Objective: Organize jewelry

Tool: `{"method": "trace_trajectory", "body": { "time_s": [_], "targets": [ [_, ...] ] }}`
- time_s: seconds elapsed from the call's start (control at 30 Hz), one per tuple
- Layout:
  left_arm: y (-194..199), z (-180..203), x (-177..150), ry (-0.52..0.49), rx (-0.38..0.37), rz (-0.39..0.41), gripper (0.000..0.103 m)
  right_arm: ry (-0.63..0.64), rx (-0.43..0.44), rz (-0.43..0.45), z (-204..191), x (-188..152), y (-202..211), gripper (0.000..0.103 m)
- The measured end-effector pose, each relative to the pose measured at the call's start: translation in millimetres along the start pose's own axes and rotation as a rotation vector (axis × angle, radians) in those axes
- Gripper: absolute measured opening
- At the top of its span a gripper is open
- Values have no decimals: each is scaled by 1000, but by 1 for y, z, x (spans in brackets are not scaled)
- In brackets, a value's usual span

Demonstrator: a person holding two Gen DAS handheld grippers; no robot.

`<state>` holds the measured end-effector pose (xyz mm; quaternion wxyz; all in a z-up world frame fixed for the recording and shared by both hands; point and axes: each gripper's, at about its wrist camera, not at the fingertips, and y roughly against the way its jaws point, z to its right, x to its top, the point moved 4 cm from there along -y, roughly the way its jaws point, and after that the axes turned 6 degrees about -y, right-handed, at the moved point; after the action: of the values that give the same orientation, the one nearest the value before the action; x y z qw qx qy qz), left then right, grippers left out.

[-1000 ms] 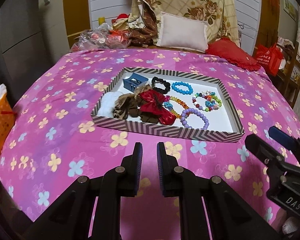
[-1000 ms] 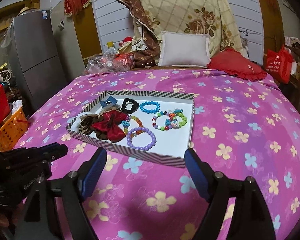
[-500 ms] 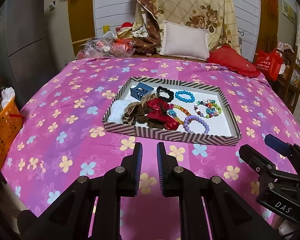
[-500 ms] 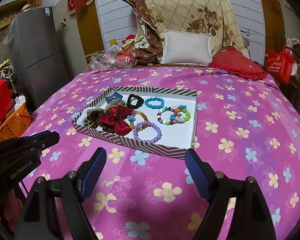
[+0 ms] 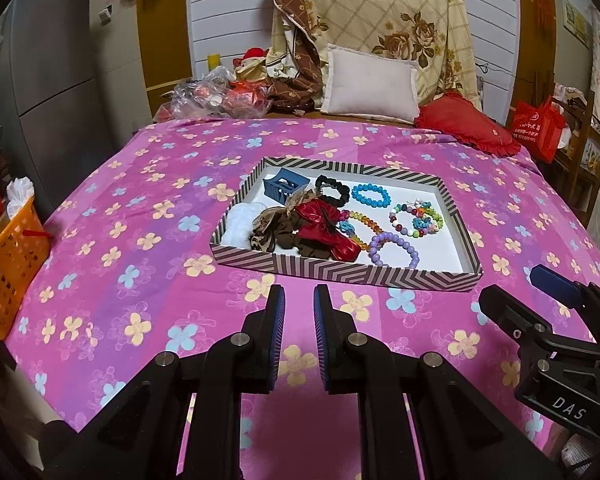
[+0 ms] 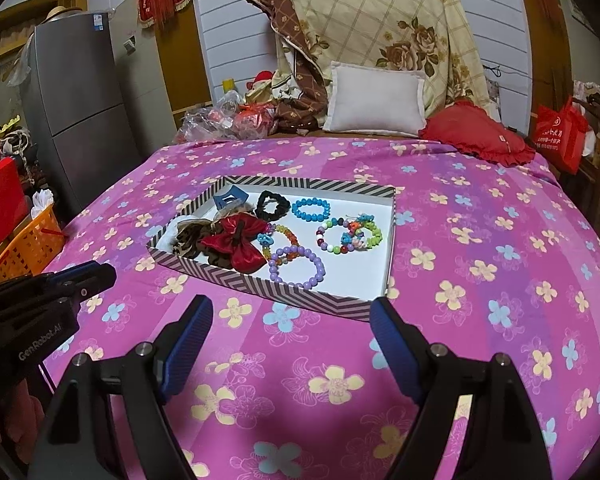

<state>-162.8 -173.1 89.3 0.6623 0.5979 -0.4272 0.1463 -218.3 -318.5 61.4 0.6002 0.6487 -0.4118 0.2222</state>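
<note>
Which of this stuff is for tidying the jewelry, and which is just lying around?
For the job:
striped shallow cardboard tray
purple bead bracelet
blue bead bracelet
multicoloured bead bracelets
shiny red fabric bow
black scrunchie
blue plastic hair clip

Just lying about:
white pillow
red frilled cushion
orange plastic basket
grey fridge

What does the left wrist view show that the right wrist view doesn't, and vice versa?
Left wrist only: the left tongs head-on, nearly shut with nothing between them, and a "DAS" label on the right unit.

Right wrist only: the right tongs head-on, wide open and empty, the "GenRobot.AI" label on the left unit, and a hat atop the fridge.

Both: the striped tray on the floral bedspread, holding the purple bracelet, red bow and blue hair claw.
</note>
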Motion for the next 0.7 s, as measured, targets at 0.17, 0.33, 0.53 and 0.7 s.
{"method": "trace_trajectory", "body": {
  "time_s": [0.17, 0.33, 0.53, 0.7],
  "targets": [
    [1, 0, 0, -1, -1, 4, 13, 1, 1, -2, 0, 0, -1, 84],
    [0, 0, 0, 0, -1, 0, 13, 1, 6, -10, 0, -2, -3, 84],
    [2, 1, 1, 5, 1, -4, 13, 1, 5, -9, 2, -2, -4, 84],
    [3, 2, 2, 5, 0, -8, 13, 3, 5, -11, 2, -3, -5, 84]
  ]
}}
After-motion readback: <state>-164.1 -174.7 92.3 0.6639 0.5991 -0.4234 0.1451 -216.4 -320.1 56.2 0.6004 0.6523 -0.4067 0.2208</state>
